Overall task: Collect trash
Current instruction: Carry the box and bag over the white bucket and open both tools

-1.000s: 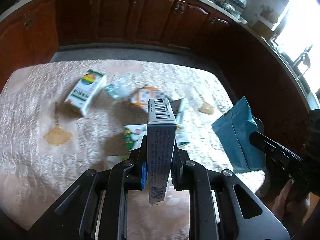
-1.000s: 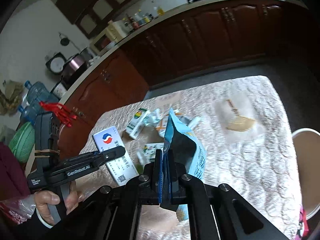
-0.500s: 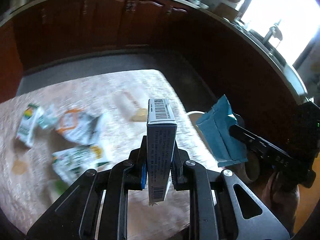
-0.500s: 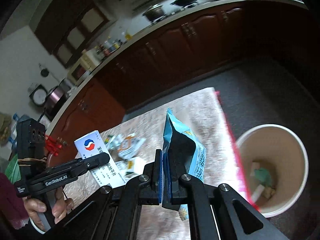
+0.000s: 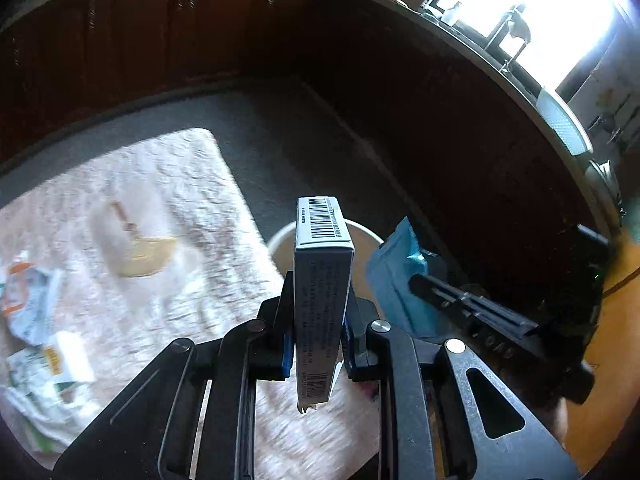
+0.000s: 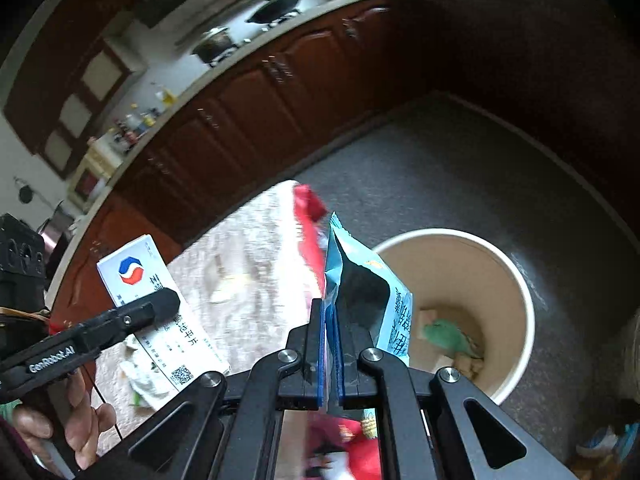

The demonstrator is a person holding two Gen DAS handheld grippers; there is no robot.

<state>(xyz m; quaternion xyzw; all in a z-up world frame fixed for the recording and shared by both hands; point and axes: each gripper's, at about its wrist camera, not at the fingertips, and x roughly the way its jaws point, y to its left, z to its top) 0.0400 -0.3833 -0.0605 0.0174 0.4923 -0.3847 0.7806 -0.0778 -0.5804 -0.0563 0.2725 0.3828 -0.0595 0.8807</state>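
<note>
- I judge the step in hand to be the carry to the bin: both grippers are loaded and sit near the trash bin [image 6: 516, 280], with nothing dropped yet.
- Far left in the left wrist view, loose wrappers [image 5: 36, 344] lie on the table [image 5: 168, 208], so I reckon more collecting is left after this drop.
- My left gripper [image 5: 318, 344] is clamped on a white medicine box [image 5: 322, 280], jaws pressed flat against its two broad faces. The box stands upright, barcode end pointing away from me.
- From that view the box top overlaps the near rim of the bin [image 5: 280, 240], which stands on the floor just right of the table edge. I cannot tell whether the box is truly above the opening.
- To the right, my right gripper [image 6: 329, 360] is closed almost fully on a blue snack bag [image 6: 384, 300], pinching its thin flattened edge; the bag stands up and leans right toward the bin.
- In the right wrist view the bin mouth is open just right of the bag, with some scraps, one of them green [image 6: 444, 336], at the bottom.
- The next move, I think, calls for bringing each item squarely over the opening before I release, bag first since it looks closer.
- The bag is light and may catch on the rim, so I would let go low.
</note>
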